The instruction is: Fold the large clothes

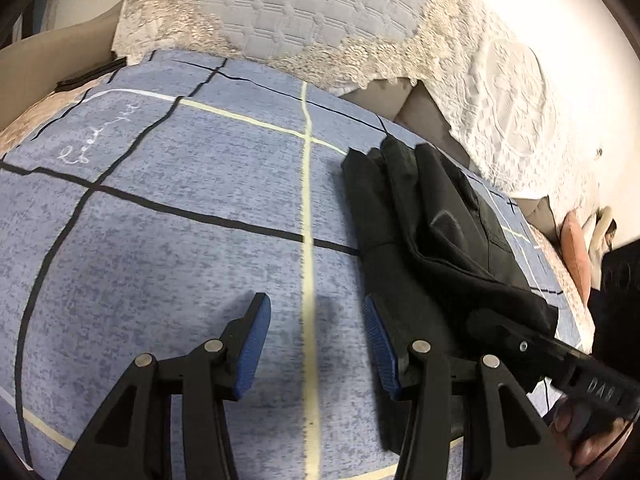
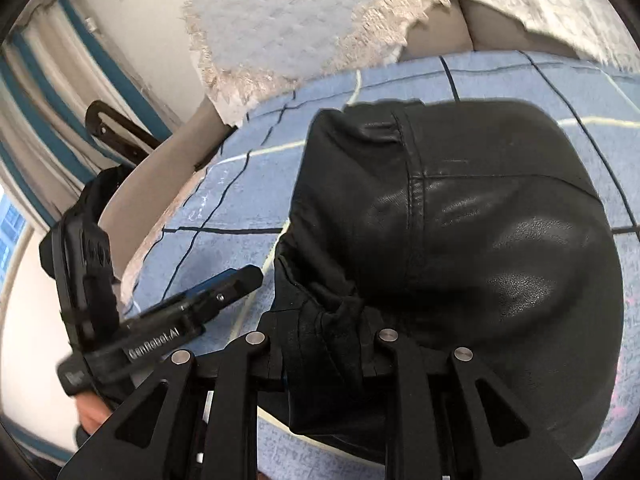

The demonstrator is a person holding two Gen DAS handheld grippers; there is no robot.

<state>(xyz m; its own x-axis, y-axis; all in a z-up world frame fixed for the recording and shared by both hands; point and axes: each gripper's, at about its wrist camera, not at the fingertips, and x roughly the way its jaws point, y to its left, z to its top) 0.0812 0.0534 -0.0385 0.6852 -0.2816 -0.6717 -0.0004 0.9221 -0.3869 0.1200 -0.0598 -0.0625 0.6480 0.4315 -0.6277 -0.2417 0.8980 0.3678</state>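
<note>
Right wrist view: right gripper (image 2: pixel 320 344) pinches a bunched edge of the black jacket (image 2: pixel 460 240), likely to drag it into a fold. Left gripper (image 1: pixel 318 344) hangs spread and empty just beside the jacket. Both are over a blue checked sheet (image 1: pixel 160 240), with lace-covered cushions (image 1: pixel 288 12) behind.

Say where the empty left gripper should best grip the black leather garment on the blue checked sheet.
Probably the near left edge of the black leather garment, coming in from the bare blue checked sheet. That edge lies flat beside the left gripper, whose jaws stand open and empty, while the right gripper holds the bunched end.
</note>
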